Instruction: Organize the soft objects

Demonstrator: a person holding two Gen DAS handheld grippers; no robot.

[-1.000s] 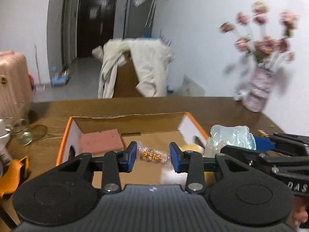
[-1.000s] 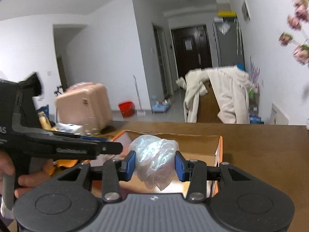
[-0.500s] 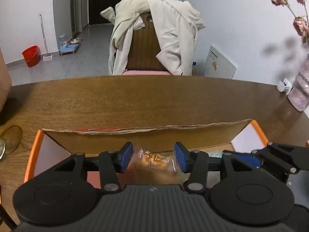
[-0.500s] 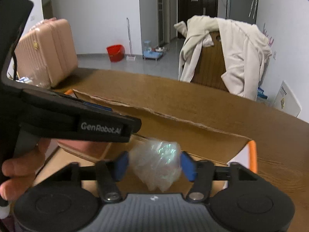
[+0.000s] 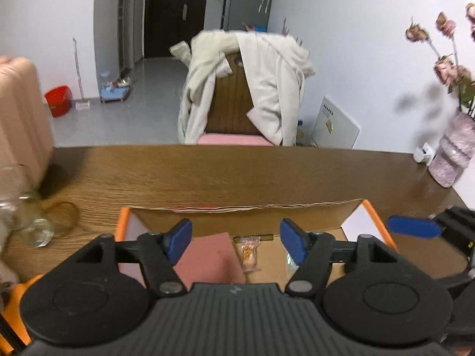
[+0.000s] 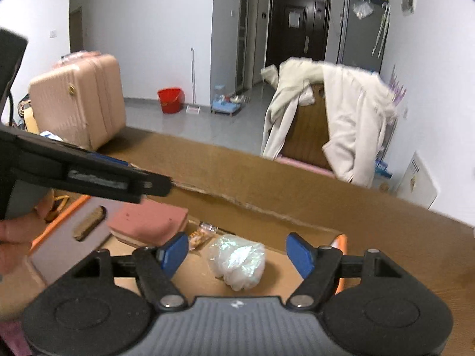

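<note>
An open cardboard box [image 5: 267,207] with orange edges sits on the wooden table. Inside lie a pink sponge [image 5: 207,261], a small snack packet [image 5: 248,252] and a crumpled clear plastic bag [image 6: 237,262]. The sponge [image 6: 148,222] and packet [image 6: 202,234] also show in the right wrist view. My left gripper [image 5: 236,241] is open and empty above the sponge and packet. My right gripper [image 6: 236,253] is open and empty just above the bag, which rests on the box floor. The left gripper's body [image 6: 89,175] crosses the right wrist view at left.
A glass jar [image 5: 26,219] stands on the table at left, a pink vase with flowers [image 5: 451,157] at far right. A chair draped with a cream coat [image 5: 243,89] stands behind the table. A pink suitcase [image 6: 80,103] sits at left.
Both grippers opened. The snack packet dropped from my left gripper and the plastic bag from my right gripper into the box. Both grippers have lifted slightly.
</note>
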